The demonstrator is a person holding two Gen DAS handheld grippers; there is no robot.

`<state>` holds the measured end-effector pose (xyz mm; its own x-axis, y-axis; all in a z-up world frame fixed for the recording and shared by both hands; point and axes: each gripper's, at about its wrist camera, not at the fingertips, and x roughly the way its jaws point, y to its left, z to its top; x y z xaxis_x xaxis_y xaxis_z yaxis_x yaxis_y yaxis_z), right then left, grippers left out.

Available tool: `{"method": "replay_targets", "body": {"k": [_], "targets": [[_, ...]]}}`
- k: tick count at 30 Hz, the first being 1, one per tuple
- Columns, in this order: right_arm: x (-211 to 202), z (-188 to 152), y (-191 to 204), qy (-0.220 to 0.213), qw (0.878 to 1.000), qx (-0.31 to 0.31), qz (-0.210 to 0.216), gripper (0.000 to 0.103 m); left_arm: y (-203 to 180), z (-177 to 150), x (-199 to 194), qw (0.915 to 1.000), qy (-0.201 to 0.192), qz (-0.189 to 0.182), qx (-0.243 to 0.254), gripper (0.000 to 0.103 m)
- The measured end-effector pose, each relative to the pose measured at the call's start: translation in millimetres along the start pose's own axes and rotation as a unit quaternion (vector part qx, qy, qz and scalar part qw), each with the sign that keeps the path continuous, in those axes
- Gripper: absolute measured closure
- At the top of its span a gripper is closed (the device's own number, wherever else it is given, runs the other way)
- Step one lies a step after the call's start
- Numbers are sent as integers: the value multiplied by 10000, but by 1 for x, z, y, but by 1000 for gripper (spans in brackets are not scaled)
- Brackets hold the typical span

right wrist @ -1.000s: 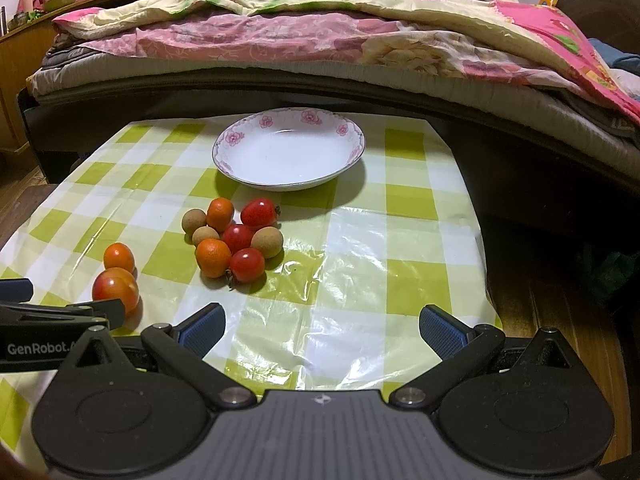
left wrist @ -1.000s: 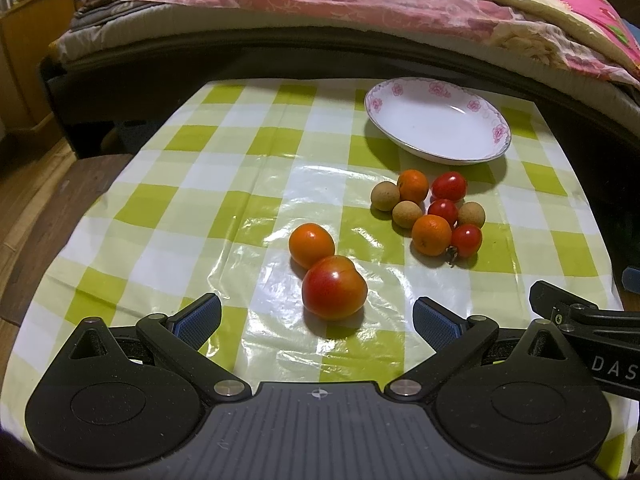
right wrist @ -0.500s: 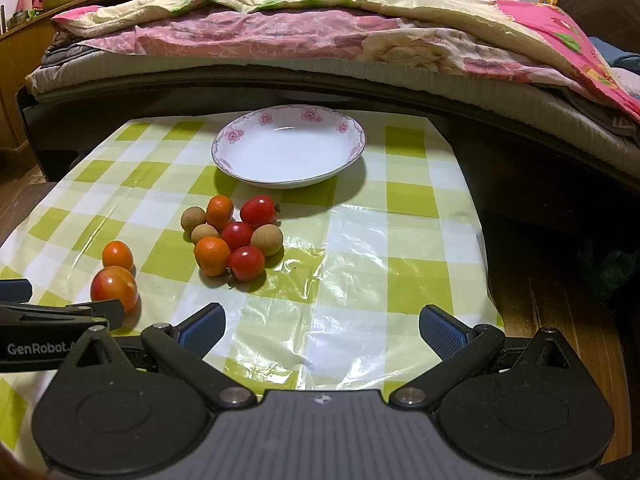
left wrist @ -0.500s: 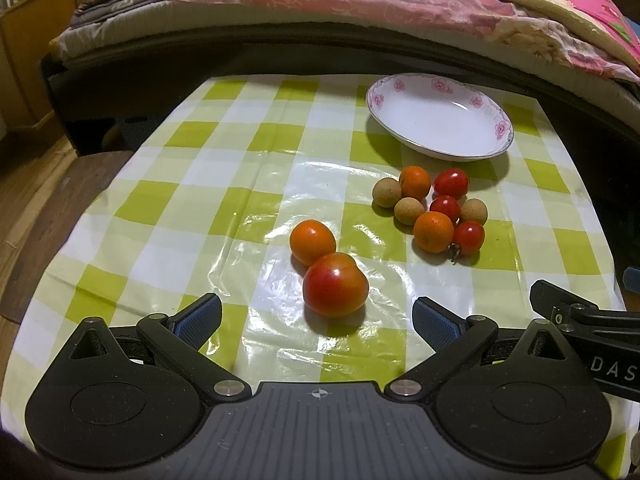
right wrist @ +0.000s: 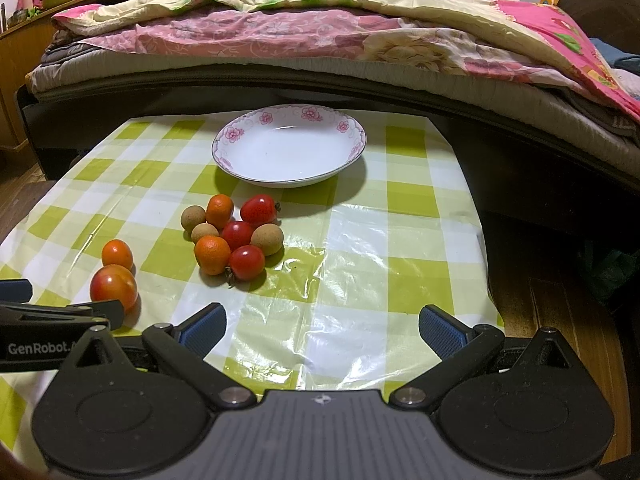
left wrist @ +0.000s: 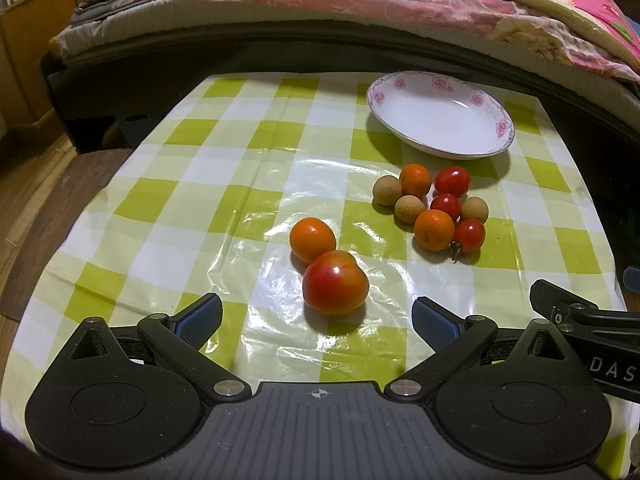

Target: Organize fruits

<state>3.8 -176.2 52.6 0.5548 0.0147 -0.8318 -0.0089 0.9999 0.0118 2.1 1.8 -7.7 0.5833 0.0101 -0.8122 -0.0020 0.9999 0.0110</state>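
A large red tomato (left wrist: 335, 282) lies on the checked tablecloth (left wrist: 208, 208) just ahead of my open, empty left gripper (left wrist: 316, 320). An orange tomato (left wrist: 312, 240) touches it behind. A cluster of small fruits (left wrist: 434, 210), cherry tomatoes, small oranges and brown longans, lies to the right, in front of an empty white floral plate (left wrist: 440, 114). My right gripper (right wrist: 322, 330) is open and empty over the cloth. In its view the cluster (right wrist: 234, 236) is ahead left, the plate (right wrist: 290, 146) beyond it, and the large tomato (right wrist: 113, 286) at far left.
A bed with pink and yellow quilts (right wrist: 320, 40) runs along the table's far side. The table's right edge (right wrist: 486, 264) drops to a wooden floor. A wooden cabinet (left wrist: 28, 52) stands at the far left. The left gripper's body (right wrist: 44, 328) shows in the right wrist view.
Both grippers have lifted or tilted slightly, so the fruits and plate sit a little higher in both views. No fruit has moved and both grippers stay open.
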Motion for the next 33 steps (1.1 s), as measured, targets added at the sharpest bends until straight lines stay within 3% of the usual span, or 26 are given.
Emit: {"method": "replay_targets", "body": {"k": [24,33], "targets": [[4,0,-5,133,9999,-8,47,0,-4,0,8,9998,5,-146,99,1],[5,5,-13,147,9997,118,124,0,-4,10,22,10000,-20,-26,-32,2]]}}
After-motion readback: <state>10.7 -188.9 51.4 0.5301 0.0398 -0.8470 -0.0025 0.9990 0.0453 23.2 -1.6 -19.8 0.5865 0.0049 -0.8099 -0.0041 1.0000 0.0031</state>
